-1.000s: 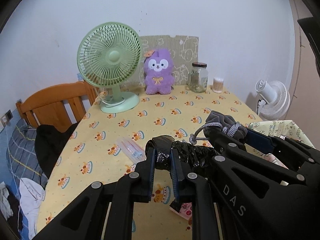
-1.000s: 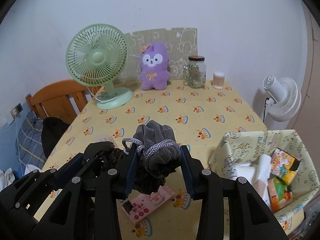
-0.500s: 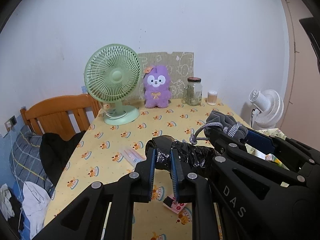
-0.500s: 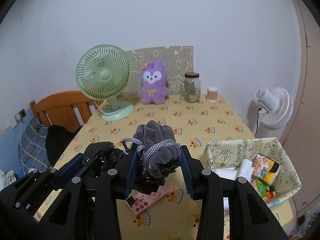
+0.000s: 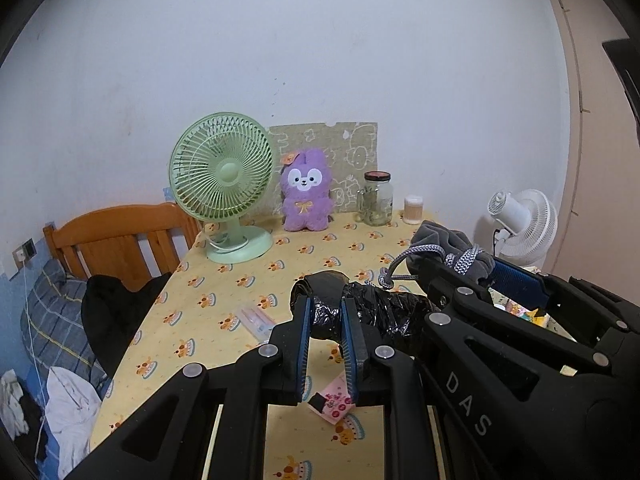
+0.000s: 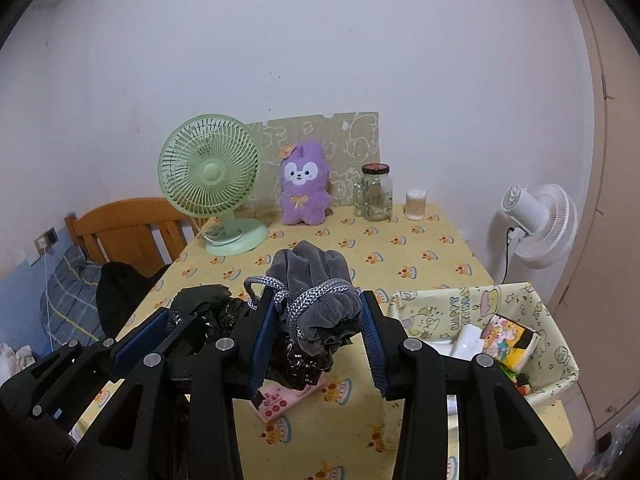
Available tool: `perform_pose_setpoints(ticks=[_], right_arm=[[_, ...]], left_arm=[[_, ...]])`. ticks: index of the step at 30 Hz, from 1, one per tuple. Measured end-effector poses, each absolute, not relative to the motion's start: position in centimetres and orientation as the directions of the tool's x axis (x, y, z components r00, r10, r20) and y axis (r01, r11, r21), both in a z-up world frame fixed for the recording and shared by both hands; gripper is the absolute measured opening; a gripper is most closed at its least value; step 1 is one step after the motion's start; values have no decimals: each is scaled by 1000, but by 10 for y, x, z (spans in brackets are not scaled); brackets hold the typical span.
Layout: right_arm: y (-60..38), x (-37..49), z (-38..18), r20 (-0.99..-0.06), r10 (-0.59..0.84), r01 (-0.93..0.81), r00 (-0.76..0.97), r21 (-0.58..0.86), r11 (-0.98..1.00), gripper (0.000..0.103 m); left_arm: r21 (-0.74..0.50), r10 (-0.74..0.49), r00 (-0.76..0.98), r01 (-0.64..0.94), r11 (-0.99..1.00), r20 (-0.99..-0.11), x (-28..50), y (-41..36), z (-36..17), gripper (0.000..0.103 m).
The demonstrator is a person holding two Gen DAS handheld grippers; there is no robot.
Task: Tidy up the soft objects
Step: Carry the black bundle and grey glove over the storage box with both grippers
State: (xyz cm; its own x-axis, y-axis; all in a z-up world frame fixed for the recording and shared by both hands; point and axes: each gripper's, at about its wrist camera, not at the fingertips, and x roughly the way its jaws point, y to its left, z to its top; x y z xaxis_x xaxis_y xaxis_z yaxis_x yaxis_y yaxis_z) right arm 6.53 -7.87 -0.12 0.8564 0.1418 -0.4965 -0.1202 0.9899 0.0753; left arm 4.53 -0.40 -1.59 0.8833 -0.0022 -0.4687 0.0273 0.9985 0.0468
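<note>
My left gripper [image 5: 325,312] is shut on a crumpled black plastic bag [image 5: 376,314], held above the yellow table [image 5: 256,280]. My right gripper [image 6: 318,312] is shut on a grey velvet drawstring pouch [image 6: 316,276] with a grey-white cord, just right of the bag; the pouch also shows in the left wrist view [image 5: 448,246]. The bag shows in the right wrist view [image 6: 208,308] at the left. A purple plush bunny [image 6: 302,190] sits upright at the table's far edge.
A green desk fan [image 6: 210,178], a glass jar [image 6: 374,194] and a small cotton-swab tub [image 6: 416,205] stand at the back. A patterned box [image 6: 516,320] with packets sits at the right. A pink card [image 6: 280,400] and a clear pen pack [image 5: 256,318] lie on the table. A wooden chair [image 6: 124,228] stands left.
Both grippers have risen and pulled back from the table together, still holding the bag and the pouch; the fan and plush look farther away.
</note>
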Motion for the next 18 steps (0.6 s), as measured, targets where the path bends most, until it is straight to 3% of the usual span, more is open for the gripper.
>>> perform_pose_setpoints(ticks=[18], right_arm=[[-135, 72, 0, -492, 75, -50, 868, 63, 997, 44]], left_arm=[[46, -71, 881, 104, 994, -468, 58, -59, -18, 13]])
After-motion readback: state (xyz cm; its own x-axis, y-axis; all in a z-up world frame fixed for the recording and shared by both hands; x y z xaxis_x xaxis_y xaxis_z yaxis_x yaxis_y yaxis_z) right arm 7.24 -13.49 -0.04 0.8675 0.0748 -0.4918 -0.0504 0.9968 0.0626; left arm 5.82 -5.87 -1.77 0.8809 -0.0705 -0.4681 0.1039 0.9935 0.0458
